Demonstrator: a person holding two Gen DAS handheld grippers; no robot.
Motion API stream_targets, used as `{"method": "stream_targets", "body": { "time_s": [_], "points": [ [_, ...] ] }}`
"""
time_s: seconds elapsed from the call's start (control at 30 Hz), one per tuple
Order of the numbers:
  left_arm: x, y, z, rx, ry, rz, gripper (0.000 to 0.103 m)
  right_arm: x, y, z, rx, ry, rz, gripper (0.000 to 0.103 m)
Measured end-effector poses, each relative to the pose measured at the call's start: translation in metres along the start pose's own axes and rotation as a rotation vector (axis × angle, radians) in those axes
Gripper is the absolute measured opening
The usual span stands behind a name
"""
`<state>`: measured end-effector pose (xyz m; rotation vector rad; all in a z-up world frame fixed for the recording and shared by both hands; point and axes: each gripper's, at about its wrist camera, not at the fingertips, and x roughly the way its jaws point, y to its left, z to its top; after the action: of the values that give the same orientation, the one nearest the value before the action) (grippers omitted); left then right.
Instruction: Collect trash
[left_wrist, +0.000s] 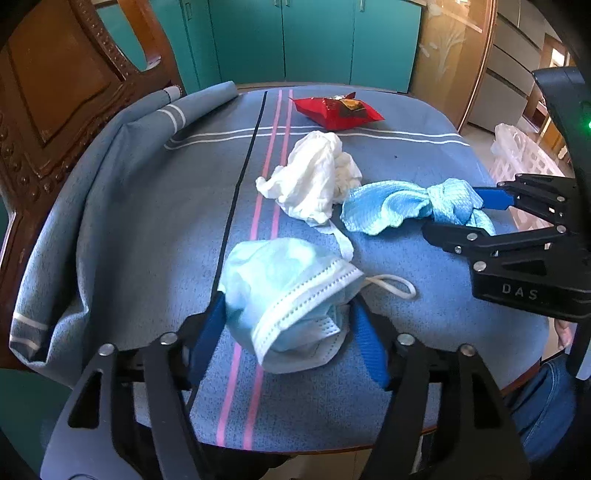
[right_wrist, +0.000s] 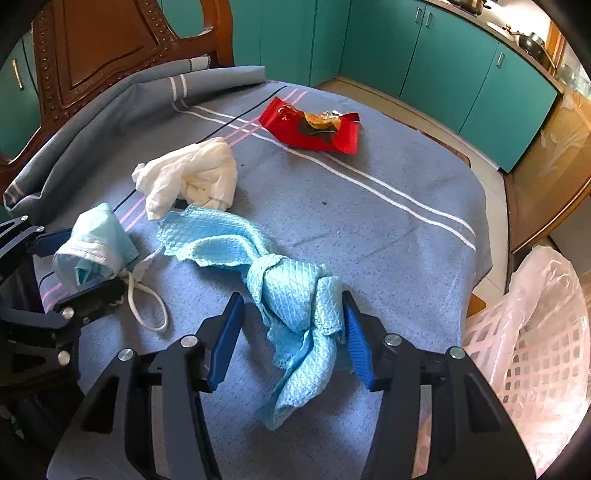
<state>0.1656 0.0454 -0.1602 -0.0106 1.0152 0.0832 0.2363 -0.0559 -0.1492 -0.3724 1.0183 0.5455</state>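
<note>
Two tools | left (left_wrist: 288, 317) astride pleated mask (left_wrist: 291, 295) | right (right_wrist: 291, 332) astride waffle-textured cloth (right_wrist: 295, 295)

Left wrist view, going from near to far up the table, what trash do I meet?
Face mask between the left tongs, then crumpled white tissue, then red snack wrapper at the far edge.
</note>
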Motion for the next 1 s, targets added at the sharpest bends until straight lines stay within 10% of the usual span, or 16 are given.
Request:
{"method": "stream_targets", "body": {
  "time_s": [0.23, 0.47, 1.0],
  "points": [
    [0.004, -0.002, -0.003, -0.015, 0.001, -0.001, 0.067, 0.005, 0.000, 0.003, 0.008, -0.016, 0.013, 0.065],
    [-0.008, 0.005, -0.007, -0.043, -0.016, 0.000, 0.032, -0.004, 0.000, 0.001, 0.028, -0.035, 0.049, 0.038],
    [-0.082, 0.002, 0.000, -0.062, -0.216, 0.087, 0.030, -0.033, -0.022, -0.002, 0.127, -0.110, 0.034, 0.038]
  ]
}}
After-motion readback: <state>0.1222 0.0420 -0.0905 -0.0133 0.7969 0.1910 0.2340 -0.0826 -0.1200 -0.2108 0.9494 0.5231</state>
